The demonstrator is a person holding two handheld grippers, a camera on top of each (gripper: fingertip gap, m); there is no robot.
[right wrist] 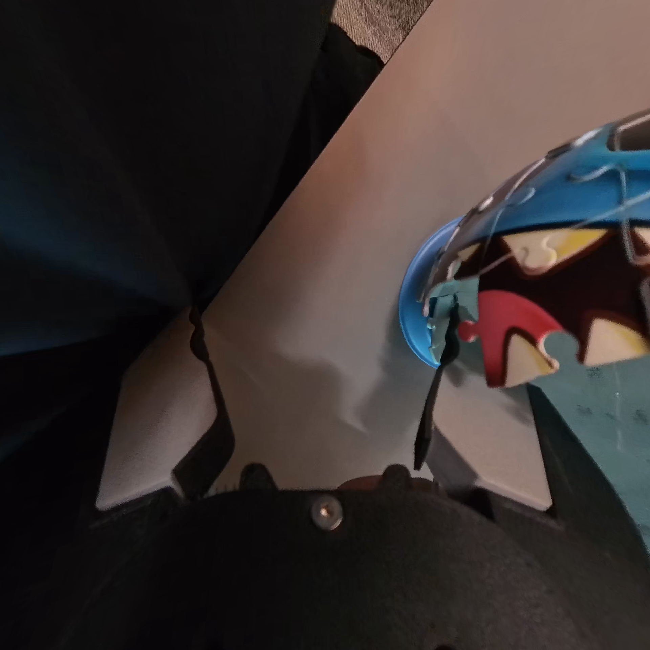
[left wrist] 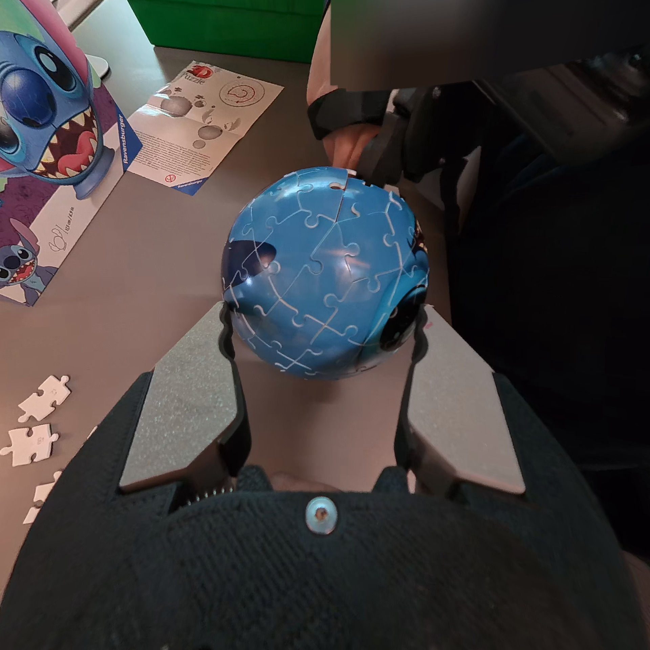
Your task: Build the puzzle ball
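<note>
The blue puzzle ball [left wrist: 325,274] stands on the grey table, nearly whole, with a slightly raised seam at its far top. My left gripper [left wrist: 323,329] is shut on the ball, one finger on each side of its near half. My right gripper [left wrist: 383,165], held by a hand, touches the ball's far top. In the right wrist view the right gripper [right wrist: 323,329] is open and empty. Its right finger [right wrist: 452,327] rests against the ball's [right wrist: 562,218] edge beside the red tongue piece [right wrist: 506,334]. A blue ring stand [right wrist: 413,316] shows behind the ball.
Several loose white pieces [left wrist: 42,397] lie face down at the near left. The puzzle box [left wrist: 52,140] and a folded instruction sheet [left wrist: 204,123] lie at the far left, with a green box [left wrist: 228,24] behind. The table edge [right wrist: 281,197] and a person's dark clothing are on the right.
</note>
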